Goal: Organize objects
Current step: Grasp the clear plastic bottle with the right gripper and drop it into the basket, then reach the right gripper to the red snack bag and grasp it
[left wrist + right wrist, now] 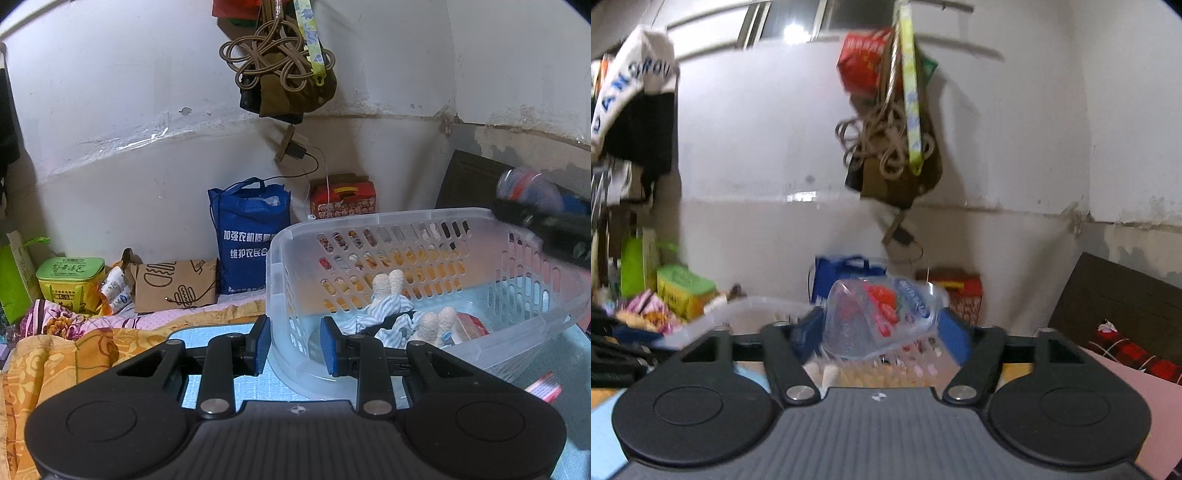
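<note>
A clear plastic basket (554, 317) sits on a light blue table. It holds a striped cloth (391, 314), fuzzy cream socks (388, 284) and a red packet (472, 325). My left gripper (295, 343) straddles the basket's near left corner wall, one blue pad (263, 343) outside and one inside, with a gap between them. My right gripper (879, 328) is shut on a crumpled clear plastic bottle (879, 314) with a red and blue label. It holds the bottle above the basket's rim (753, 306). It also shows blurred in the left wrist view (532, 192) over the basket's far right corner.
A blue tote bag (247, 236), a brown paper bag (173, 284), a green tin (70, 280) and a red box (343, 197) stand along the wall. An orange floral blanket (55, 362) lies left. A dark headboard (1115, 306) stands right. Cords and bags (280, 66) hang above.
</note>
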